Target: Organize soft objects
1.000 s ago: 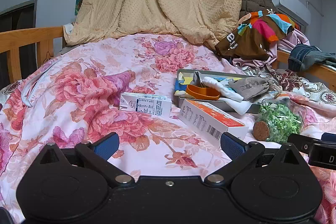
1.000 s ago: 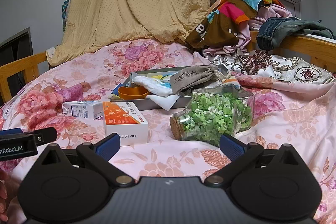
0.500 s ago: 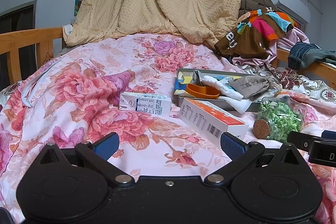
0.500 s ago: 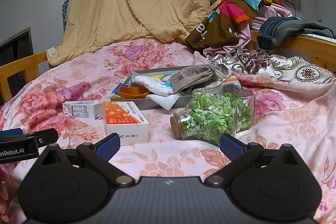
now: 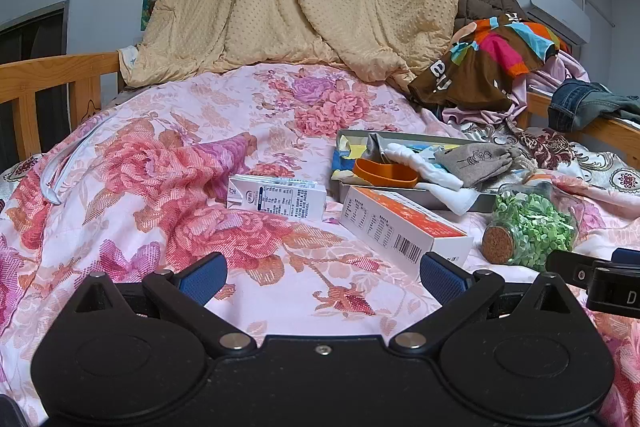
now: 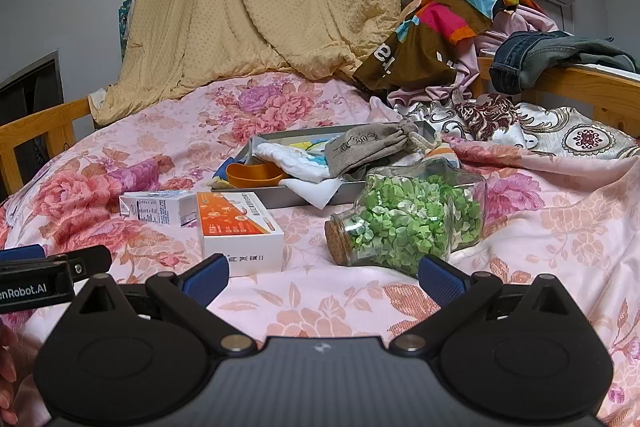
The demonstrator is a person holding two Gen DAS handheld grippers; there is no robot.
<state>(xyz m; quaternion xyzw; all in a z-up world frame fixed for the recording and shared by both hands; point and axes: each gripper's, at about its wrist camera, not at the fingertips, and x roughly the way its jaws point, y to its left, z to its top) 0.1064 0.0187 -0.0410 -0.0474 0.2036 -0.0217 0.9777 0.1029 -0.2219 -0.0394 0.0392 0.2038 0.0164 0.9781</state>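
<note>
Grey pouch (image 6: 370,147) lies in the tray (image 6: 280,201), well ahead of our right gripper (image 6: 324,277); our left gripper (image 5: 322,277) too has jaws apart, empty.

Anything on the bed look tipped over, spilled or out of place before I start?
The glass jar of green pieces lies on its side on the quilt, cork still in, nothing spilled. A white cloth hangs over the front edge of the grey tray. Both tongs are open and empty.
</note>
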